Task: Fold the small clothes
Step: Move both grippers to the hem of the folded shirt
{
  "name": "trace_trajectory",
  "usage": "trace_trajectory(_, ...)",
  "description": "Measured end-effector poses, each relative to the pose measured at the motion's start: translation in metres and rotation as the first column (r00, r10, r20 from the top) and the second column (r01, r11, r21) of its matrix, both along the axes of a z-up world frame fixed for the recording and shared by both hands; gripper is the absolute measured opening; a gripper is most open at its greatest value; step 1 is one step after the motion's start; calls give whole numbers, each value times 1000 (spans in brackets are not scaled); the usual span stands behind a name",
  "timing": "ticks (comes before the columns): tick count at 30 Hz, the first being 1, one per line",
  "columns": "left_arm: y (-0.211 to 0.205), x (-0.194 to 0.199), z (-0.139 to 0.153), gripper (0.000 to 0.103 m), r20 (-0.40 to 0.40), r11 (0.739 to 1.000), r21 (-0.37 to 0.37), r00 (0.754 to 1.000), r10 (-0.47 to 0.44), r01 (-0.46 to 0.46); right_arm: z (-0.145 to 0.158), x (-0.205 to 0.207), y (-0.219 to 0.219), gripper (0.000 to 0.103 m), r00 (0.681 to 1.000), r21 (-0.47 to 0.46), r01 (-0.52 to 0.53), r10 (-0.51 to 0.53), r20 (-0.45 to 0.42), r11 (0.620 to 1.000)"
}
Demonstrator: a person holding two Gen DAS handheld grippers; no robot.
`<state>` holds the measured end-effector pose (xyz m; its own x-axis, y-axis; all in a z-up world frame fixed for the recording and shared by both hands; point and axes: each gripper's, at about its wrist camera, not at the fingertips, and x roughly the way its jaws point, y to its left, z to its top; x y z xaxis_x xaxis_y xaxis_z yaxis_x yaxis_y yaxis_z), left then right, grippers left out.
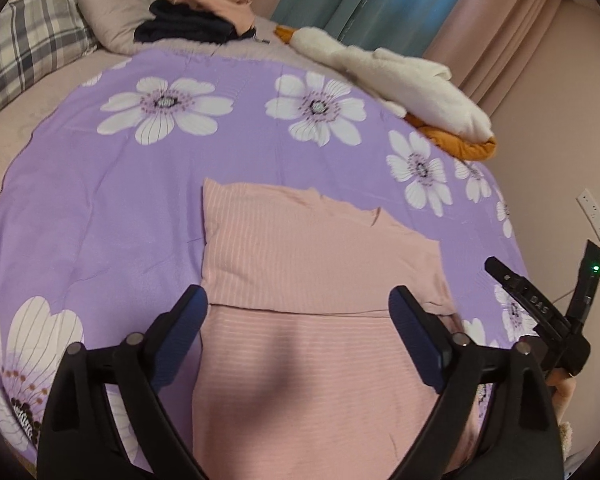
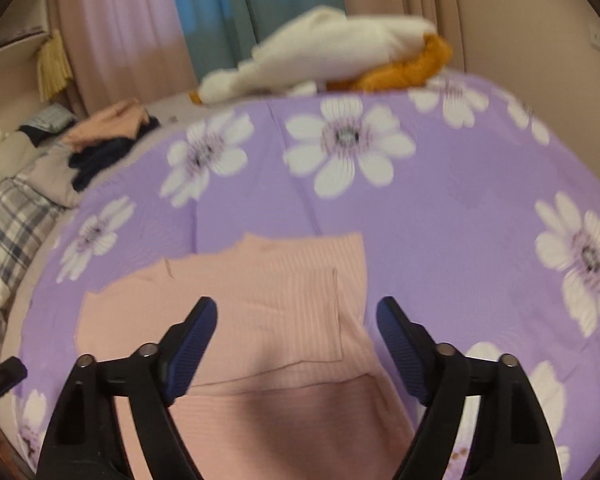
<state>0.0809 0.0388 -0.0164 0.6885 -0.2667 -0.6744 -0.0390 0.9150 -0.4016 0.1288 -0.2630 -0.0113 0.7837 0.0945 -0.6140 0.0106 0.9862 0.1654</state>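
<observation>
The pink ribbed garment (image 1: 320, 280) lay part-folded on the purple flowered bedspread (image 1: 100, 200), toward the bed's near edge, its long axis running away from both tools. The left tool (image 1: 298, 312) and right tool (image 2: 296, 316) hung over its near half, both spread wide and empty (neither clearly nearer), each straddling the cross fold.

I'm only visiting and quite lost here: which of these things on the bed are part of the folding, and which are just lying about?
Part of the job:
- pink ribbed garment, partly folded on the purple flowered cover
- left gripper and right gripper, both open above it

Just lying about:
- white and orange plush toy
- pile of pink and dark clothes
- plaid pillow
</observation>
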Motion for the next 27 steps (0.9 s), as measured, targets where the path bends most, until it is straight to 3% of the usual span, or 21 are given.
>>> trace_trajectory(7, -6, -29, 14, 98, 33, 1000, 15, 999, -25, 25, 29, -40, -5, 90, 995, 22, -38, 36, 88, 999)
trace_trajectory(27, -14, -80, 4, 98, 11, 997, 33, 997, -74, 73, 38, -116, 1, 91, 982, 23, -116, 111, 152, 993)
